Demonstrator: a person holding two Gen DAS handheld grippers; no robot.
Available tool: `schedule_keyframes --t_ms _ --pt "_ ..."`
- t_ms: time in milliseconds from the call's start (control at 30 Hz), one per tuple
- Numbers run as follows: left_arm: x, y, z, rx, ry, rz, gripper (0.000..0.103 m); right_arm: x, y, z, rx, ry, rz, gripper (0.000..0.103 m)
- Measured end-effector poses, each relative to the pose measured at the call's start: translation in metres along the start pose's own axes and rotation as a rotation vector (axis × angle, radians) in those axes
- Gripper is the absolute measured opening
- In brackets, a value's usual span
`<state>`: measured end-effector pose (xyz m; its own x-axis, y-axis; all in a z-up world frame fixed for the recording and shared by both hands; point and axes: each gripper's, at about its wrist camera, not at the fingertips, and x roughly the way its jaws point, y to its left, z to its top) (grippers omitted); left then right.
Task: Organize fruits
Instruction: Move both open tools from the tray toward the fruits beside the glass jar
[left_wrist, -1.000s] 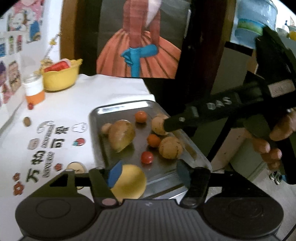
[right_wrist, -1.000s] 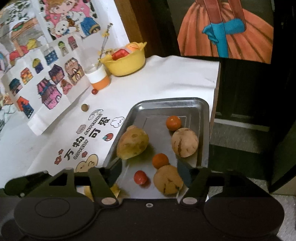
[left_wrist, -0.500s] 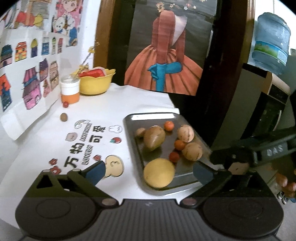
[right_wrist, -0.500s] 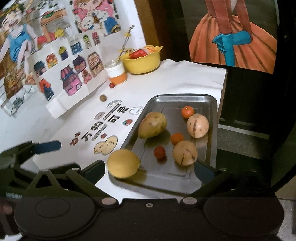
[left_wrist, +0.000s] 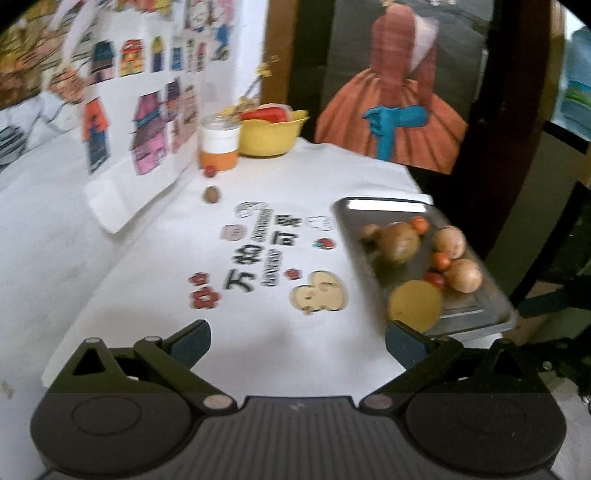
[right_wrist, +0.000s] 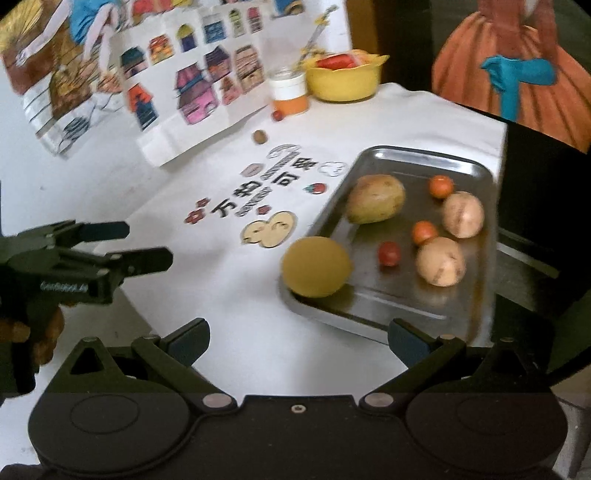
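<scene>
A steel tray (right_wrist: 369, 320) lies at the table's right edge. In it are a round yellow fruit (right_wrist: 316, 266) on the near-left corner, a mango-like fruit (right_wrist: 375, 199), two tan round fruits (right_wrist: 463, 214) and several small orange and red ones. My right gripper (right_wrist: 297, 339) is open and empty, just short of the tray's near rim. My left gripper (right_wrist: 136, 245) hovers open over the table to the left, away from the tray. In the left wrist view the left gripper (left_wrist: 297, 341) holds nothing, and the yellow fruit (left_wrist: 415, 304) lies beyond its right finger, on the tray (left_wrist: 476, 321).
At the back stand a yellow bowl (right_wrist: 341, 79) and a white-and-orange jar (right_wrist: 288, 92), with a small red fruit (right_wrist: 277, 115) and a brown nut (right_wrist: 259, 136) loose on the white cloth. Picture sheets lean on the left wall. The table ends just right of the tray.
The left gripper let go of the yellow fruit on the tray's near-left corner, opened wide and drew back to the left. The right gripper also opened and pulled back.
</scene>
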<state>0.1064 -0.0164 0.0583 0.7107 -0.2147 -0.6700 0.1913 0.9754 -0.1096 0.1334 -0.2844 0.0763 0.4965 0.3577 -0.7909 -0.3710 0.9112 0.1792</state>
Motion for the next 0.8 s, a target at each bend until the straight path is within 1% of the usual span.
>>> schedule_keyframes --t_ms 133,233,433,600,800 --pt "0.003 0.022 0.004 -0.036 0.007 0.031 0.102 0.007 0.010 0.012 -0.035 0.007 0.016 0.102" --pt "0.008 0.037 0.007 -0.041 0.009 0.050 0.103 0.014 0.018 0.023 -0.070 0.017 0.012 0.102" --pt "0.024 0.068 0.016 -0.089 0.039 0.095 0.103 0.027 0.031 0.046 -0.129 0.038 0.015 0.102" --pt "0.036 0.085 0.027 -0.111 0.036 0.102 0.103 0.038 0.040 0.073 -0.171 0.034 0.032 0.102" --pt "0.053 0.095 0.044 -0.123 0.033 0.092 0.103 0.052 0.043 0.114 -0.211 0.005 0.042 0.102"
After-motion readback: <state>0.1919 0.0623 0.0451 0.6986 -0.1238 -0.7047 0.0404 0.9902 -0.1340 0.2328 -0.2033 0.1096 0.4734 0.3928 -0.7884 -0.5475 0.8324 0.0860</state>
